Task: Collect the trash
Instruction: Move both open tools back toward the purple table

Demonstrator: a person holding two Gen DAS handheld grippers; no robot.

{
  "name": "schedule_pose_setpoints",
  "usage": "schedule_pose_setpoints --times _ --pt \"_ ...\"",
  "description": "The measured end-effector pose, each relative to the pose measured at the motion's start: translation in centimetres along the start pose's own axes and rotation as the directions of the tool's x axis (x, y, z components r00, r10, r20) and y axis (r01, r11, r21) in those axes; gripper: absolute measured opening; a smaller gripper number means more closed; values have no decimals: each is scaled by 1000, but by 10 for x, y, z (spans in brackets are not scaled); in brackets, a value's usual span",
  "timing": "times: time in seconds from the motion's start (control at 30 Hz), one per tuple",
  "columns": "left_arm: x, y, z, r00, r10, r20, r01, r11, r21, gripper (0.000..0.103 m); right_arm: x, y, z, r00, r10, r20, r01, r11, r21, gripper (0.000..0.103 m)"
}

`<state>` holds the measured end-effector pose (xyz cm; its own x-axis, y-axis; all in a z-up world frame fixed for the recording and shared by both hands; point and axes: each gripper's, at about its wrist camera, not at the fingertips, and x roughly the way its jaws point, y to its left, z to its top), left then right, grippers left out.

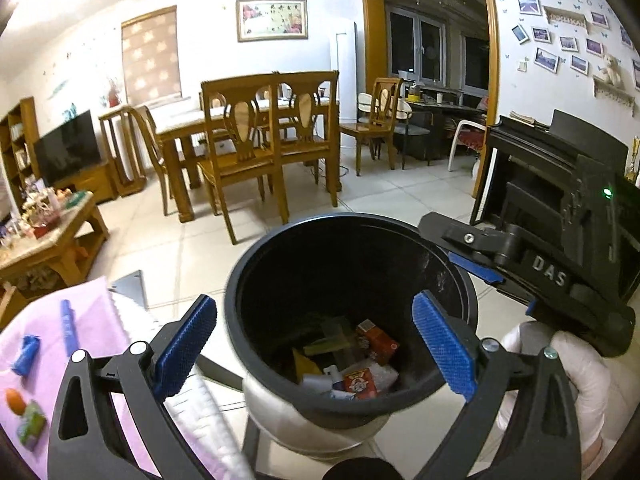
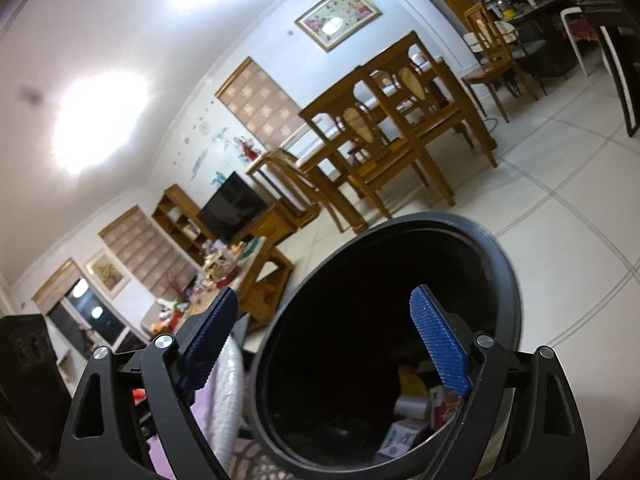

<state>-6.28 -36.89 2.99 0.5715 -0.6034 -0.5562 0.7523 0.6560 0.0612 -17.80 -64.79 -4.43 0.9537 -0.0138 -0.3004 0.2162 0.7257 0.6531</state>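
Note:
A round black trash bin [image 1: 264, 280] stands on the tiled floor below both grippers and holds several wrappers and small cartons [image 1: 356, 376]. My left gripper [image 1: 316, 344] is open and empty, its blue pads straddling the bin's mouth. My right gripper [image 2: 332, 340] is open and empty over the same bin [image 2: 508, 280]; in the left wrist view its fingers [image 1: 476, 268] reach over the bin's right rim. On a pink cloth [image 1: 96, 320] at the left lie a blue wrapper [image 1: 26, 354], a blue stick [image 1: 68, 330], an orange piece [image 1: 15, 400] and a green packet [image 1: 32, 426].
A low wooden coffee table [image 1: 60, 236] with clutter stands at the left. A wooden dining table with chairs [image 1: 256, 136] is behind the bin. A TV [image 1: 68, 146] stands on a cabinet at the far left. Tiled floor [image 1: 400, 192] lies between.

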Motion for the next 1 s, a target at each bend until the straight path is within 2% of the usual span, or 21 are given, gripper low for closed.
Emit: schedule_pose_setpoints --times 0.27,0.53,0.77,1.0 --pt "-34 17 -11 998 47 36 -48 999 13 98 5 33 -13 997 47 -61 -50 998 -39 89" --pt "-55 64 -29 993 107 44 -106 993 -43 98 21 80 -36 987 57 -148 -76 989 -130 89" --pt "-63 126 -55 988 155 -7 -154 978 -144 98 42 133 -75 968 55 -246 -112 968 -225 89" --pt "-72 212 -91 973 205 -105 -226 937 -266 98 65 179 -104 943 81 -323 -173 948 -268 89"
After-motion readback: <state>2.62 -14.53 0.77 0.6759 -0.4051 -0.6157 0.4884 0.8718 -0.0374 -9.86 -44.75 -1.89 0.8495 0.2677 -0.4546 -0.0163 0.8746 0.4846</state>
